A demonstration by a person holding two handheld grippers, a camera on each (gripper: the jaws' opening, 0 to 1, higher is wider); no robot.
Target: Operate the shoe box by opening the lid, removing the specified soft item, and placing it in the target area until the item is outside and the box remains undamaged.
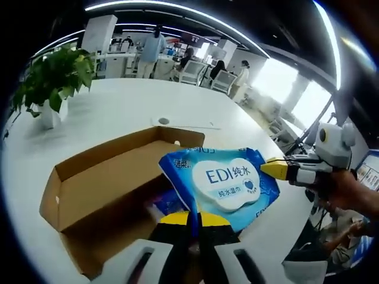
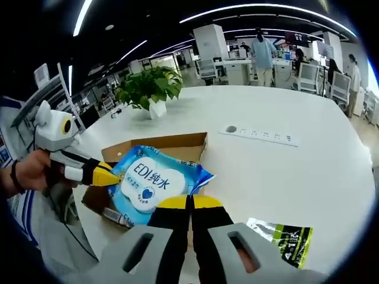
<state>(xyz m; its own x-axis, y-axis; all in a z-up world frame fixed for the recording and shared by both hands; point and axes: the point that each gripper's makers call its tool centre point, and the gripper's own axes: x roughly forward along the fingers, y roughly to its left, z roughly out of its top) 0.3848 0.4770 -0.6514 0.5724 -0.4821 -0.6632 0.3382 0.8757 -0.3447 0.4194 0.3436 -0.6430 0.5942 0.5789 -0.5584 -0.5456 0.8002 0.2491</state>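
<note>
The cardboard box lies open on the white counter, dark items inside hard to make out. A soft blue wipes pack is held above it, pinched at opposite edges by the closed left gripper and the closed right gripper. A crinkled green packet lies beside.

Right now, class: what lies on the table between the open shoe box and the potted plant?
Nothing: in the left gripper view, bare white table runs from the shoe box to the potted plant.
</note>
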